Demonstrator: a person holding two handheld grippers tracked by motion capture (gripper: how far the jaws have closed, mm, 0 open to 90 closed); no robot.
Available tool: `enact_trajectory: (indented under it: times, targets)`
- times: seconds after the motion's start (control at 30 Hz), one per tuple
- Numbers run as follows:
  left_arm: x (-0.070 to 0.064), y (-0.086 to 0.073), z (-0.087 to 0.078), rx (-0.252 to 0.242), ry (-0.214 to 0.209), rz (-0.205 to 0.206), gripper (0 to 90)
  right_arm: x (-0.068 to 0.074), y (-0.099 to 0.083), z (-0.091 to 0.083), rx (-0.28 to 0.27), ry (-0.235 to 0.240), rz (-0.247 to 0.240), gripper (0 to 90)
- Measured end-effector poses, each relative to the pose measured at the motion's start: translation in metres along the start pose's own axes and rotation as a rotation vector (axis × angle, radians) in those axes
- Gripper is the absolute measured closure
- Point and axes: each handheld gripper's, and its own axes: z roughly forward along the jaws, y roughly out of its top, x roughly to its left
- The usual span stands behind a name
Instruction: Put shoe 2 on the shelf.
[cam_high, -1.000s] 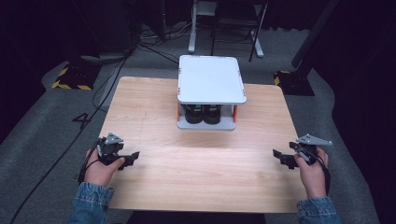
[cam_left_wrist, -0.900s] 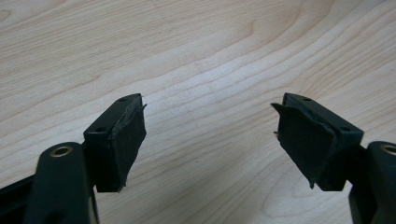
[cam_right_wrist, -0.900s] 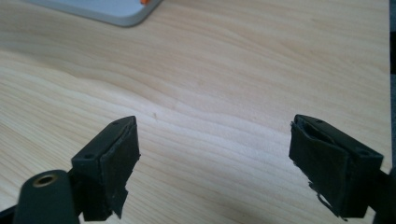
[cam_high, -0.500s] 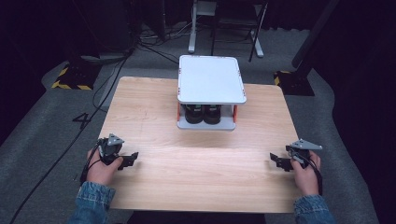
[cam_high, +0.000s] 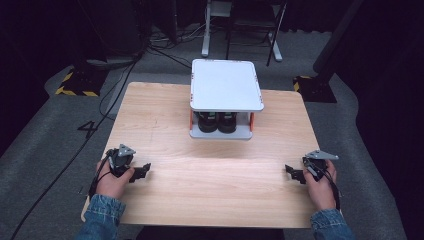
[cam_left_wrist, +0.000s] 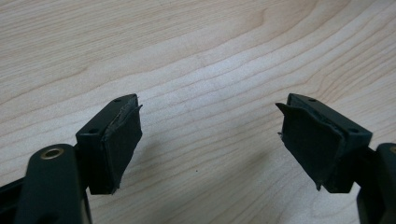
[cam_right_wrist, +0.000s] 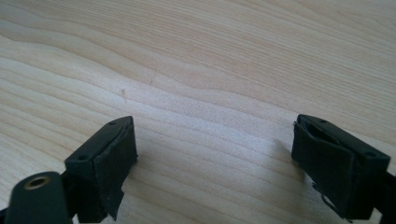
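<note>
Standing at the far middle of the worktop (cam_high: 165, 125), a small two-tier white stand (cam_high: 226, 85) with orange corner posts shelters two dark items (cam_high: 218, 121) on its lower shelf, side by side under the top plate. Well apart from it, near the worktop's near edge, the left gripper (cam_high: 142, 171) and the right gripper (cam_high: 291, 172) rest low, each held in a hand and pointed inward. Both gripper views show the jaws spread wide with bare wood grain between them; nothing is pinched.

Judged risk: the dark items sit deep beneath the top plate, so a reach from above would likely strike the plate or a post and shove the light stand backward. A one-sided pull could also drag the stand along or topple the neighbouring item.

Hard to make out: what the dark items are, whether they touch each other, and how far back they extend; the top plate covers their upper parts.
</note>
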Motion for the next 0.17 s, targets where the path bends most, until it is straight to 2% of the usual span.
enact_trajectory:
  times: [0.07,0.17]
  targets:
    - [0.0,0.0011,-0.0008,-0.01,0.006,-0.004,20.8,0.0,0.0,0.0,0.0,0.0,0.0,14.1]
    - [0.0017,0.0016,-0.0026,-0.032,0.016,-0.031,21.0,-0.0001,0.0,0.0,0.0,0.001,0.0,14.1]
